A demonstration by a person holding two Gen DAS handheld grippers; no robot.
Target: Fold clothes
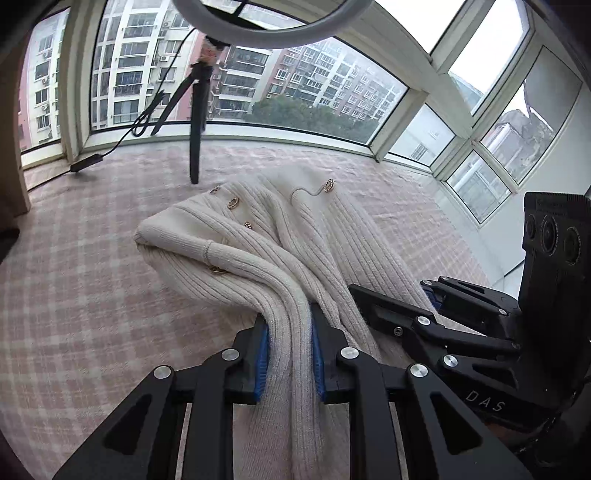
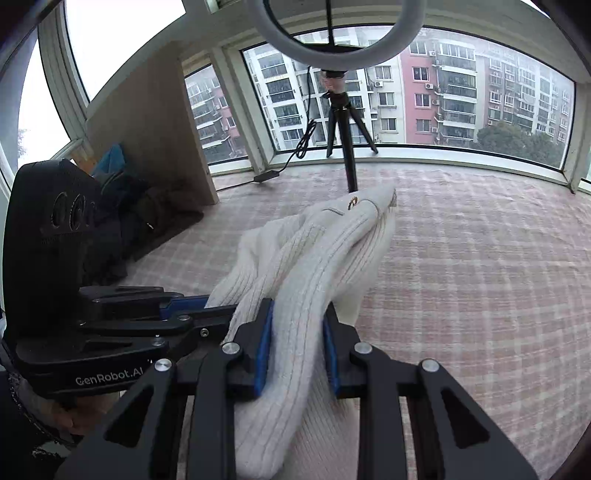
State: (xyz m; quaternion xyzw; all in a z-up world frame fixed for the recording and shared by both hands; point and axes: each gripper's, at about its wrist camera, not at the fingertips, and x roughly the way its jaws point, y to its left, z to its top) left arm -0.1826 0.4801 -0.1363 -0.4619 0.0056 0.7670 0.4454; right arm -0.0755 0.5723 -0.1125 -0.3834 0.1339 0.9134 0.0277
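Left gripper [image 1: 289,354] and right gripper [image 2: 297,350] jaws each clamp the cream cardigan [image 1: 258,236] between them

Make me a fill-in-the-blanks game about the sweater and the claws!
1. The left claw is shut on the ribbed cream ____.
2. The right claw has ____ pads gripping the sweater.
3. The sweater lies on a pink ____ cloth.
4. Behind it stands a black ____ holding a ring light.

Missing words: sweater; blue; checked; tripod

Cardigan [image 1: 266,236] on pink plaid blanket [image 1: 81,295]
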